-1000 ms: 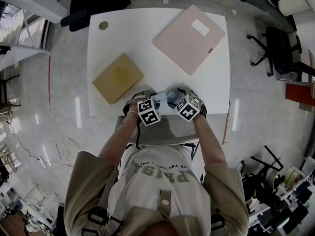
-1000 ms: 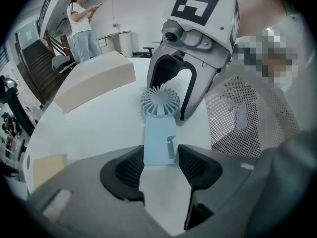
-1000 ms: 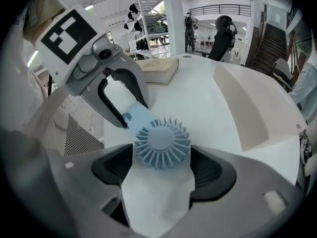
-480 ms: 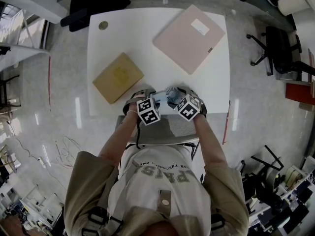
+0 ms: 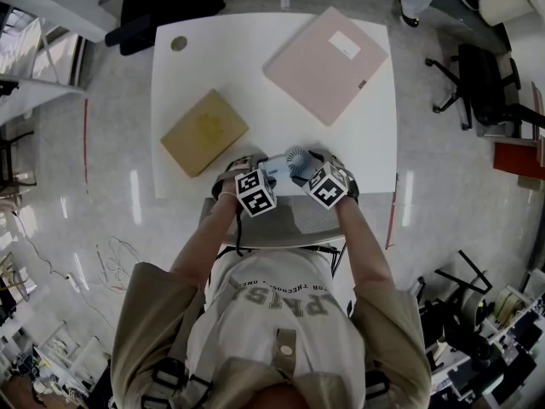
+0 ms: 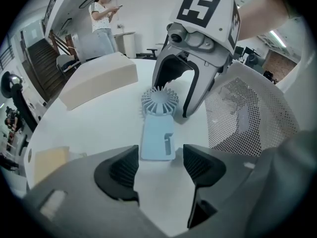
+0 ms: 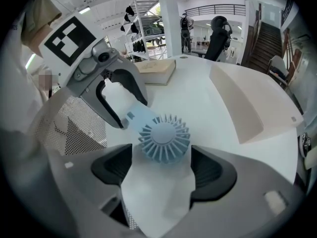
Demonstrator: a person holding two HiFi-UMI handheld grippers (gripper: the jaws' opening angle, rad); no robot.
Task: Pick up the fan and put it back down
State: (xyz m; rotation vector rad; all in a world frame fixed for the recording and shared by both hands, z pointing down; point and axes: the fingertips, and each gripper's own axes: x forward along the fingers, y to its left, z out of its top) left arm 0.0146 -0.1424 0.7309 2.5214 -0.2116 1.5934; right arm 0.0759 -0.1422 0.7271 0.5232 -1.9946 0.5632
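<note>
A small pale-blue hand fan [image 5: 290, 165] lies on the white table [image 5: 221, 66] near its front edge, handle to the left and round head to the right. In the left gripper view my left gripper [image 6: 160, 165] stands open. Its jaws have just been opening, and the handle end [image 6: 158, 139] lies loose between the pad tips. My right gripper [image 7: 161, 170] stands open with the fan's ribbed head [image 7: 164, 137] between its pad tips; no pad presses on it. In the head view the left gripper [image 5: 261, 169] and the right gripper [image 5: 312, 164] flank the fan.
A tan box [image 5: 204, 133] lies left of the fan and a large pink flat box [image 5: 328, 65] at the back right. A mesh chair back [image 5: 289, 224] sits under my arms. A black office chair [image 5: 481, 83] stands to the right, and a person [image 6: 101, 21] stands far off.
Both grippers and the fan stay where they were. A person's legs have come into view on the floor at the top right.
</note>
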